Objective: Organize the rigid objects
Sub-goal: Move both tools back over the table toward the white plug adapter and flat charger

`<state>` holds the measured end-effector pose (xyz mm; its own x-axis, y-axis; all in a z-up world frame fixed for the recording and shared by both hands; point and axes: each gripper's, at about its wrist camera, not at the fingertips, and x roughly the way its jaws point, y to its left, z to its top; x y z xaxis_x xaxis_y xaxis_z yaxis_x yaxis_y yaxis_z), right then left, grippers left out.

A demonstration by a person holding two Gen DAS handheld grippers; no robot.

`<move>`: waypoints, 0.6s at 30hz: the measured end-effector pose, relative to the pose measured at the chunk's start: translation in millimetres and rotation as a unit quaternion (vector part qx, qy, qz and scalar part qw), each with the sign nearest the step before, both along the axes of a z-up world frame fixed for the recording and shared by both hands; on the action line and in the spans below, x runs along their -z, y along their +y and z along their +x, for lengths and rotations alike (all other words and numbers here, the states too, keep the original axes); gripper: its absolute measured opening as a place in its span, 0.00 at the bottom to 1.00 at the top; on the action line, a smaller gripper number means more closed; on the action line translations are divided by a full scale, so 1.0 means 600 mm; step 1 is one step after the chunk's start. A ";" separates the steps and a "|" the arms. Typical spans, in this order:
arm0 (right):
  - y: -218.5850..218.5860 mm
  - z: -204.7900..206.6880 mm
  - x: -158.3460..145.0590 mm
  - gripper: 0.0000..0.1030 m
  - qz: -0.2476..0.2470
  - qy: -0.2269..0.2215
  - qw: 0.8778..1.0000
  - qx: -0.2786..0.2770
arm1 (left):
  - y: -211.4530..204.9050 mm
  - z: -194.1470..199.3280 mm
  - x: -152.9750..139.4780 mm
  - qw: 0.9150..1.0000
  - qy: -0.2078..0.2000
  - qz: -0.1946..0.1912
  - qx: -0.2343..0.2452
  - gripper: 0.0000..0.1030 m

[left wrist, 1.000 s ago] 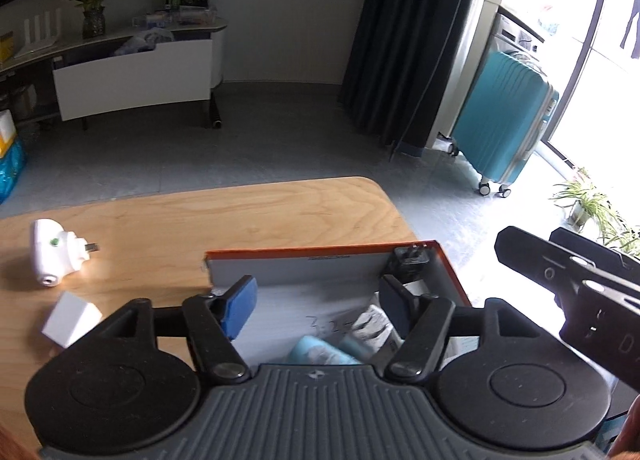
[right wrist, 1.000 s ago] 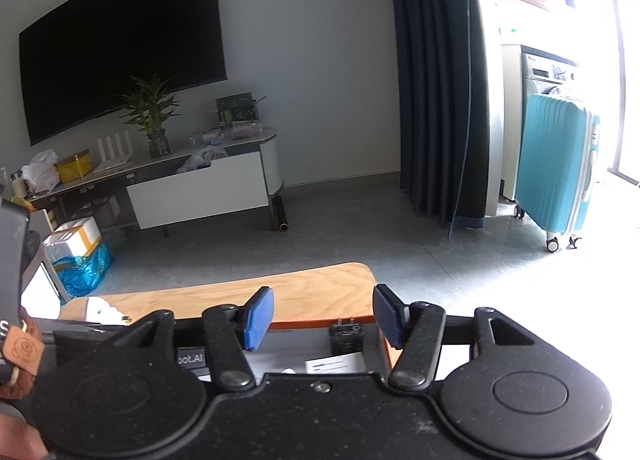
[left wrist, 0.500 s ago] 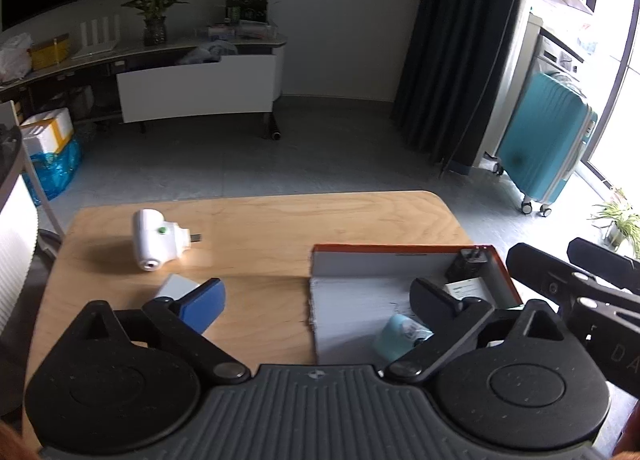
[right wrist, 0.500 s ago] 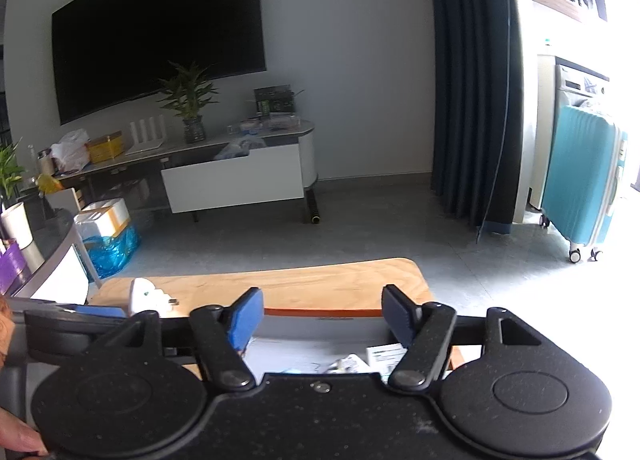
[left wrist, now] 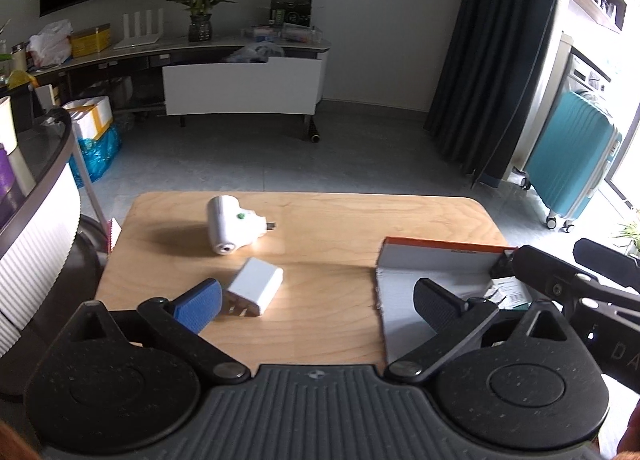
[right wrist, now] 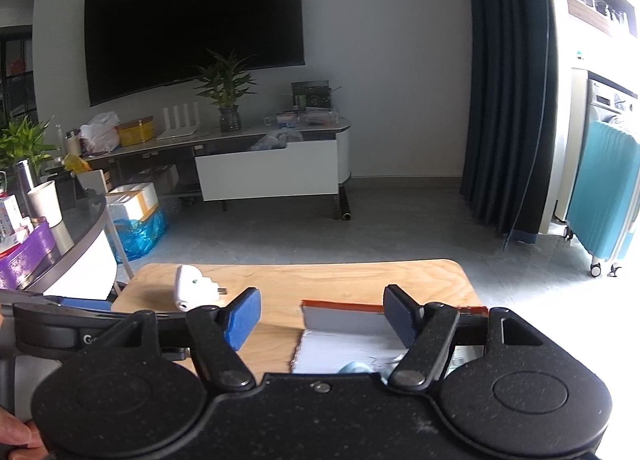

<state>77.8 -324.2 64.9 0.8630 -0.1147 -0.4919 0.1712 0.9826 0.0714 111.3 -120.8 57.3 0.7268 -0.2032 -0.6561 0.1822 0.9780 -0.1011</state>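
On the wooden table [left wrist: 340,219] lie a rounded white plug adapter [left wrist: 230,225] [right wrist: 192,292] and, nearer me, a flat white charger block [left wrist: 256,286]. An open box with an orange rim [left wrist: 436,256] [right wrist: 344,318] sits at the right and holds small items, among them a light blue one [right wrist: 354,367]. My left gripper [left wrist: 318,300] stands wide open above the table. The charger block lies just off its left pad, untouched. My right gripper [right wrist: 322,314] hovers over the box's near-left corner with its jaws opening and nothing between them. Its fingers [left wrist: 560,276] show over the box.
A curved white counter [left wrist: 36,227] with cups stands close to the table's left edge. Behind, across grey floor, is a TV stand [left wrist: 240,87] with a plant. A teal suitcase [left wrist: 572,167] and dark curtains stand at the right. A hand [right wrist: 16,436] shows at the lower left.
Both grippers have pulled back and swung left. The left jaws, earlier narrow over the box, spread wide and now frame the charger block. The right jaws widened.
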 end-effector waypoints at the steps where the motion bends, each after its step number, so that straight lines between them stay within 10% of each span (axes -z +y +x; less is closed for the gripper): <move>1: 0.006 0.002 0.000 0.78 0.000 0.000 1.000 -0.003 | 0.005 0.000 0.000 1.000 0.000 -0.001 -0.003 1.00; 18: 0.086 0.037 0.009 0.79 -0.010 0.013 0.999 -0.046 | 0.085 0.002 0.009 0.999 0.006 -0.017 -0.044 1.00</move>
